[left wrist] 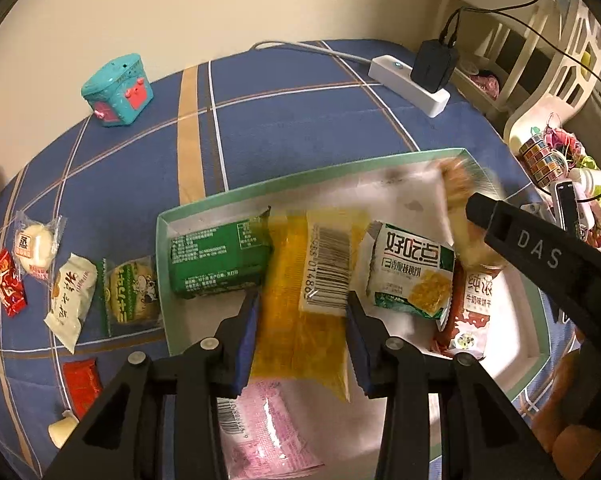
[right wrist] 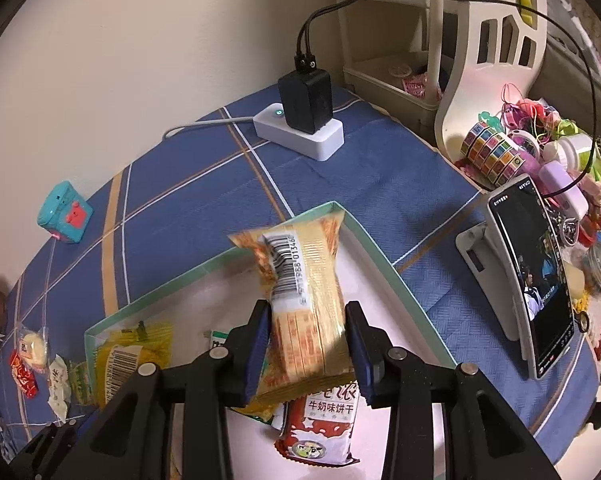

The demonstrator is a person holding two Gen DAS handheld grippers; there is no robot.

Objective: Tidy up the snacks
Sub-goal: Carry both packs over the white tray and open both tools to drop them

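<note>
Right wrist view is the one to look at: the right claw is pinching a yellow-orange cracker pack across its short side, both blue pads pressed on its flanks, so the pack's long axis runs straight away from the claw toward the upper middle of the frame, barcode up. It hangs over the far right corner of the mint-rimmed tray, with a red milk-biscuit pack lying right under the claw at the bottom of the frame. In the left wrist view the left claw has its jaws nearly together, with a flat yellow snack bag lying between the pads; I'd say it's gripping it, though contact is hard to confirm. That bag's long axis also runs away from the claw. A green packet sits just left, a white-green one just right. Loose snacks like the white wrapper sit left of the tray on the plaid surface, so my guess is the left hand is nearer those.
</note>
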